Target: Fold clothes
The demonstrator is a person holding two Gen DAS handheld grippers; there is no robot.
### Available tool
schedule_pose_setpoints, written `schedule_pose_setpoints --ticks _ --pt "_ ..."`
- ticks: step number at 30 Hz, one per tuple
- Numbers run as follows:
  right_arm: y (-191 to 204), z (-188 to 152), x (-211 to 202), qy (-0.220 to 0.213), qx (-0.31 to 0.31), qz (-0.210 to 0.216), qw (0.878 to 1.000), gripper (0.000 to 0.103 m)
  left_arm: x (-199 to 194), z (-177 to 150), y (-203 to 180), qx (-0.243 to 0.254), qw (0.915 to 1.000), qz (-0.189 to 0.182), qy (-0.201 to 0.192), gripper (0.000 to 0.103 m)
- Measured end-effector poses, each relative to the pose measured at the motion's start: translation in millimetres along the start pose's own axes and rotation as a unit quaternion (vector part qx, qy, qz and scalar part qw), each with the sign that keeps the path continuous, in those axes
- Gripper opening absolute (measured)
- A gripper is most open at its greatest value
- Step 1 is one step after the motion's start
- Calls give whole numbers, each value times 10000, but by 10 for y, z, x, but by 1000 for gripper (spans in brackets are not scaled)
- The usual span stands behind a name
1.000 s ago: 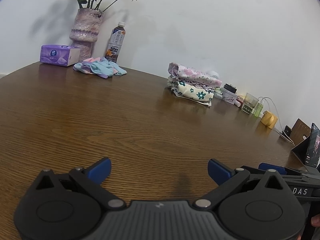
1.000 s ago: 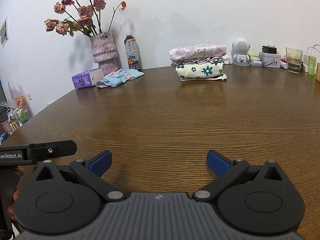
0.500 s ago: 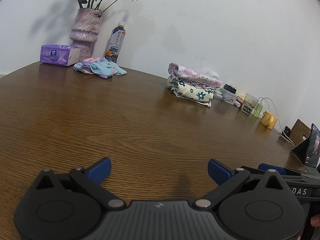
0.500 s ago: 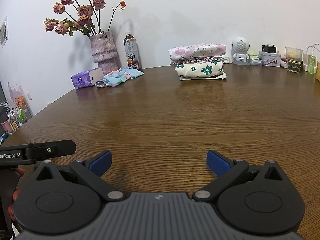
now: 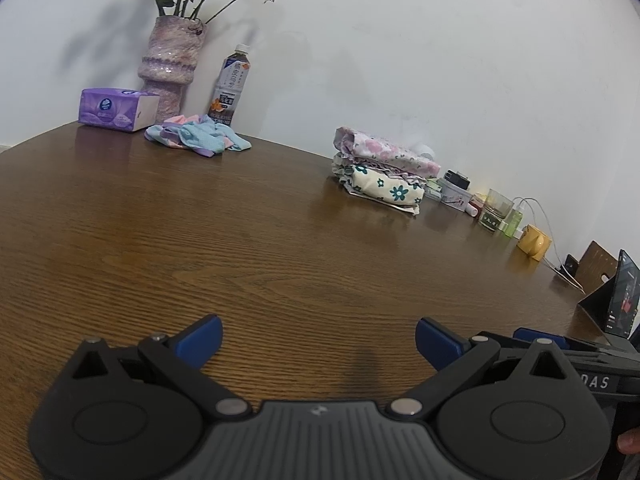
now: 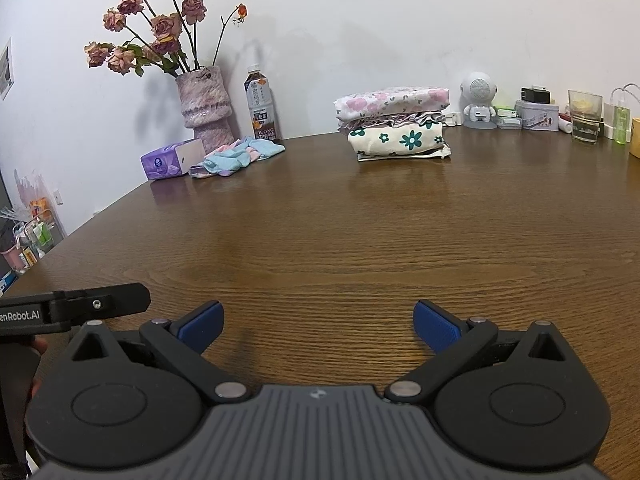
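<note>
A crumpled pastel garment (image 5: 198, 141) (image 6: 240, 156), blue, pink and purple, lies at the far left of the brown table, beside the vase. A stack of folded floral clothes (image 5: 382, 170) (image 6: 396, 124) sits at the back middle. My left gripper (image 5: 318, 344) is open over bare wood near the front edge, nothing between its blue pads. My right gripper (image 6: 318, 326) is open too, low over the table and empty. Both are far from the clothes. The two grippers sit side by side; each sees part of the other at its frame edge.
Along the wall stand a vase of dried roses (image 6: 204, 108), a tea bottle (image 6: 262, 110), a purple tissue box (image 6: 170, 160), a white robot figure (image 6: 478, 100), a tin, a glass (image 6: 584, 122), a yellow cup (image 5: 534, 242) and a tablet on a stand (image 5: 622, 296).
</note>
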State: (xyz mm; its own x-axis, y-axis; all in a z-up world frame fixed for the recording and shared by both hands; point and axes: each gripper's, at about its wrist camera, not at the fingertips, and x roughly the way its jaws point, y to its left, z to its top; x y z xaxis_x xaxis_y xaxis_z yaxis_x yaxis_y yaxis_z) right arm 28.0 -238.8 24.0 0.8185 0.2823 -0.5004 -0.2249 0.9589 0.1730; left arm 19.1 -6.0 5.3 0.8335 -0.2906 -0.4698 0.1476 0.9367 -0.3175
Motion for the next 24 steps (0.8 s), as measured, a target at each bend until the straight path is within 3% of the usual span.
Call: schedule_pose_setpoints --ticks 24 --pt "22 -4 3 -1 -2 -37 10000 103 25 -5 -27 123 9999 -33 62 103"
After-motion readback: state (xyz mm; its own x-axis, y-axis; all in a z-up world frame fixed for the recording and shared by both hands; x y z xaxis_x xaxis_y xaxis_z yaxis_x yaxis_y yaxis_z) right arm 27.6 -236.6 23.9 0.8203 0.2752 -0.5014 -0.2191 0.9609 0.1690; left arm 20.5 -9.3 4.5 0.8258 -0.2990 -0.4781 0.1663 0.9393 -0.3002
